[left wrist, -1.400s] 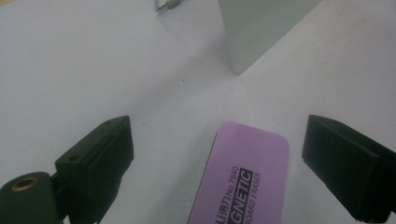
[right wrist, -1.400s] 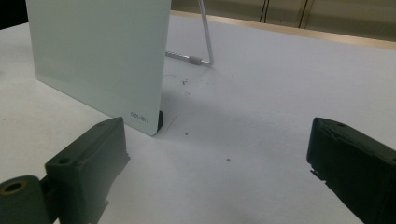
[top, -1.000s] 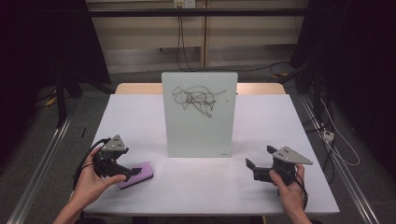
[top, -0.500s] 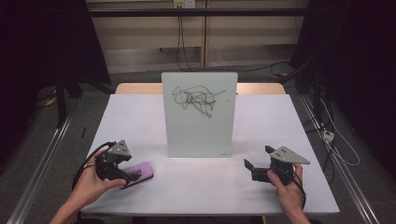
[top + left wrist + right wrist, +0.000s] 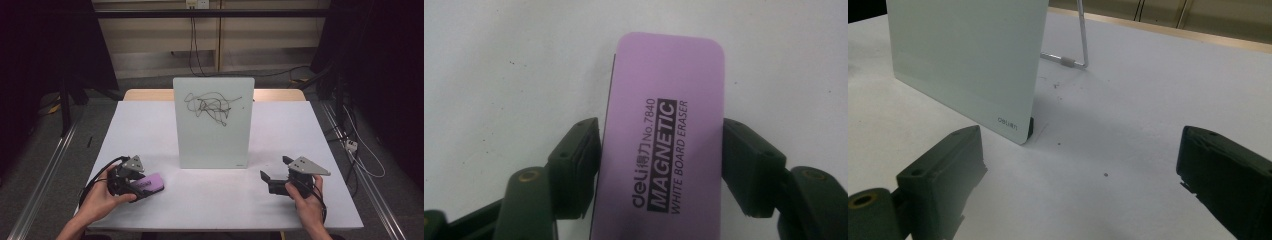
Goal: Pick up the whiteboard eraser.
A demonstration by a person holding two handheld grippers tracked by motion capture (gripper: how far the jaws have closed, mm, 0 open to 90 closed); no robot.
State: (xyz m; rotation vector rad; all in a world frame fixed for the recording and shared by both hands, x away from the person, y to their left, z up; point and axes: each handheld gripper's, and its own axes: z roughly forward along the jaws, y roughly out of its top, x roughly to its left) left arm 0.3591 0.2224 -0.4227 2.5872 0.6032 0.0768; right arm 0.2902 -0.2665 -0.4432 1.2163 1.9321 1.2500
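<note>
Since a second ago, left gripper (image 5: 661,165) has just been closing its jaws, pads now pinching the purple eraser (image 5: 661,150) across its short sides, long axis running straight out ahead. Eraser lies flat on the table (image 5: 220,200), near-left of the scribbled whiteboard (image 5: 214,122). Right gripper (image 5: 272,175) rests apart, jaws spread, empty.

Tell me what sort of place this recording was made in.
Likely a lab or recording studio, not a home: a lone white table ringed by dark curtains, loose cables across the floor, and a scribbled whiteboard propped up as a test piece.
</note>
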